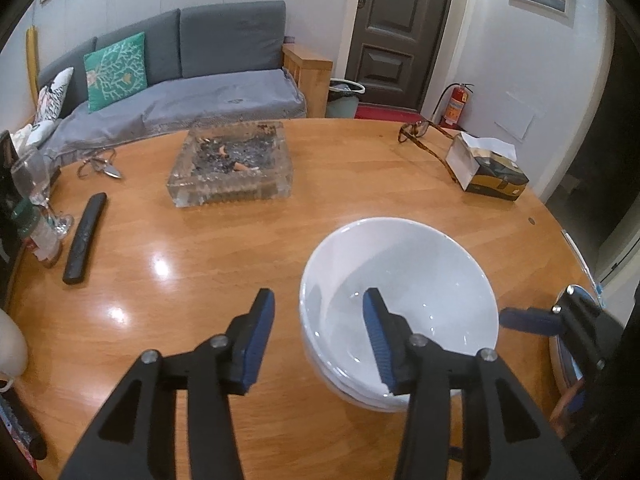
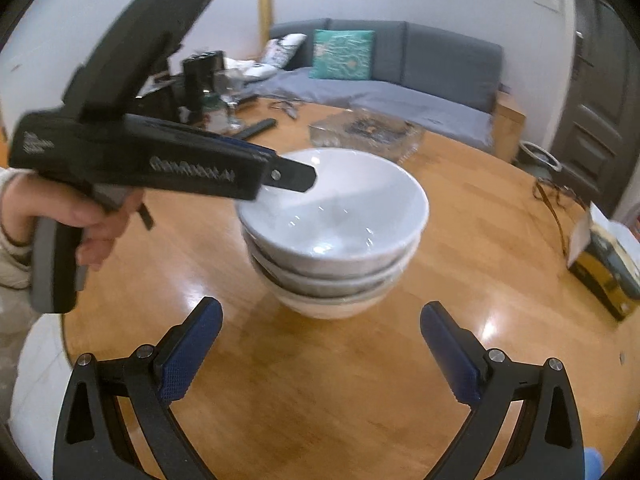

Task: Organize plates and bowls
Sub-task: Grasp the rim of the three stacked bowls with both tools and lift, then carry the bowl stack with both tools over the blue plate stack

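Three white bowls [image 2: 334, 236] sit nested in a stack on the round wooden table [image 2: 320, 380]. Left gripper [image 1: 320, 320] is spread wide, straddling the top bowl's near-left rim: one finger inside, one outside, neither clearly pressing it. Right gripper [image 2: 322, 334] is also spread, empty, just short of the stack. Glass ashtray [image 1: 232, 168], remote [image 1: 85, 238], tissue box [image 1: 486, 168] and glasses [image 1: 416, 131] lie well apart from the bowls.

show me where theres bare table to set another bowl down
Bare wood lies between the bowl stack and the ashtray, and left of the stack toward the remote. Another patch sits between the stack and the tissue box. The far-left edge is crowded with the wine glass and bottles.
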Demonstrator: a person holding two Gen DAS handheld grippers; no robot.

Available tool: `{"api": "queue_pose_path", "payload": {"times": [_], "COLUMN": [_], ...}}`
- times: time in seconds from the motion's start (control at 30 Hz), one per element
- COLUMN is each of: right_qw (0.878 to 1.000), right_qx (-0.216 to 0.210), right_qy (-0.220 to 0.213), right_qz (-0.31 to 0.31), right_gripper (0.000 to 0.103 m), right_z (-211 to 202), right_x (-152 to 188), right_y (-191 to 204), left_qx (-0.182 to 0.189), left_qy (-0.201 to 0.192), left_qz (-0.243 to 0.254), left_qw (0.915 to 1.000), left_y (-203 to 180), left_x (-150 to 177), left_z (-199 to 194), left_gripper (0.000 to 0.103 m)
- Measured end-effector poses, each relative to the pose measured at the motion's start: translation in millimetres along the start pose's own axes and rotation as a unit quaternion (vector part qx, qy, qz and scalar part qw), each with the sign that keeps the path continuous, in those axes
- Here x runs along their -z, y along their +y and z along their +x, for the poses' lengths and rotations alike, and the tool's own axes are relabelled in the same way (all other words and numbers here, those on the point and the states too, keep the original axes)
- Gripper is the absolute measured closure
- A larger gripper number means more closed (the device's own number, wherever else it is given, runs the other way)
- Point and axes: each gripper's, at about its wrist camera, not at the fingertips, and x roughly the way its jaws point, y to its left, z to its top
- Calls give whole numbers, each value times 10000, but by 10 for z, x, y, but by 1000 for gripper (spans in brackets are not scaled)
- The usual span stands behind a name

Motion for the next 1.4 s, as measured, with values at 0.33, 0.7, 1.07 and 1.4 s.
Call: {"api": "queue_pose_path", "payload": {"times": [0.33, 0.7, 1.07, 1.4], "right_qw": [9984, 9992, 9989, 9987], "right_qx": [-204, -327, -299, -360], "right_qy": [-213, 119, 25, 116], "right_qz": [479, 211, 360, 340], "right_gripper": [5, 5, 10, 12], "right_z": [187, 565, 614, 475], "right_x": [128, 34, -60, 25], "right_y": [-21, 19, -96, 29], "left_qx": [109, 111, 16, -41], "left_qy": [198, 367, 361, 426], "left_qz": [-46, 55, 67, 272], "left_qw": [9997, 9992, 9993, 9987], "left_y": [-2, -32, 0, -74], "left_x": [-35, -30, -27, 129], "left_z": [246, 421, 428, 290], "left_gripper": [61, 71, 80, 80]}}
